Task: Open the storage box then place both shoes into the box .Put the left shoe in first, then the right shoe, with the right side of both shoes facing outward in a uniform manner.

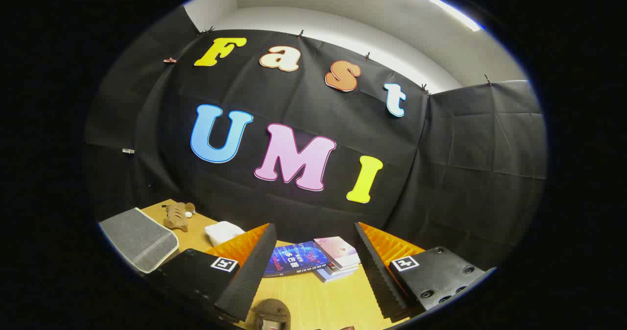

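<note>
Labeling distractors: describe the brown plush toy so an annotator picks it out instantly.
On the wooden table, look beyond and left of the open hand-held gripper, near the black cloth wall. The brown plush toy lies between the grey fabric panel and a white cloth; it alone is brown and fuzzy.

table: light wood-grain | books: glossy covers | jaws: ribbed black pads

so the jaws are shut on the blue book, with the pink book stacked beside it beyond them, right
Not quite: the gripper is open and holds nothing, jaws spread wide. The blue book lies on the wooden table beyond them, with the pink book stacked beside it, as the gripper view shows.
</note>
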The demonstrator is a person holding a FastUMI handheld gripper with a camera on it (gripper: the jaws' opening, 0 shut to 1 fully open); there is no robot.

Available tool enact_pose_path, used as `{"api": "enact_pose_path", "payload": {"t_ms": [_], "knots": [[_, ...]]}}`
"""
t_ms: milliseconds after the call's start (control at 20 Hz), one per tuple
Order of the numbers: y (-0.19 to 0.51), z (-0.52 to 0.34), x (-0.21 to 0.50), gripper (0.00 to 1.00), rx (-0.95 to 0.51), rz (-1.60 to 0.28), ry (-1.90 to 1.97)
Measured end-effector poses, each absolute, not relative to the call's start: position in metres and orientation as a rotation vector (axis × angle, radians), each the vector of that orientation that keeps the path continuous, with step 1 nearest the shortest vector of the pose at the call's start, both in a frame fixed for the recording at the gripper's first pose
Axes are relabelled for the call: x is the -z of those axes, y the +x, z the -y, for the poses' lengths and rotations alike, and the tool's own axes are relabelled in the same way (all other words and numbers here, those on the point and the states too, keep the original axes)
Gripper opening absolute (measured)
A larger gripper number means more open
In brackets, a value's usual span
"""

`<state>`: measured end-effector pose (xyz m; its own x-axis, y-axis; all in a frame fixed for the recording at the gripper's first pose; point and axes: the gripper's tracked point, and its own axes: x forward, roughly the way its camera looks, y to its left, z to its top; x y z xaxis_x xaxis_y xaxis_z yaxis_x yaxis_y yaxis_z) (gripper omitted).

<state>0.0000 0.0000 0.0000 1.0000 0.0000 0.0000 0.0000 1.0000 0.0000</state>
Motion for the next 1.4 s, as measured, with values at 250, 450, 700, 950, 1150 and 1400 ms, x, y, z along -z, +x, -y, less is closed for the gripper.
{"api": "enact_pose_path", "payload": {"t_ms": [250, 450, 700, 950, 1150, 1400], "knots": [[0.0, -0.011, 0.001, 0.97, -0.034, -0.004, -0.012], [0.0, -0.013, 0.001, 0.97, -0.039, 0.0, -0.007], [-0.002, -0.015, 0.002, 0.97, -0.042, -0.004, -0.004], [-0.003, -0.019, -0.002, 0.97, -0.052, 0.005, -0.003], [-0.005, -0.033, -0.004, 0.97, -0.108, 0.003, 0.023], [-0.007, -0.082, -0.01, 0.97, -0.296, -0.014, 0.185]]}}
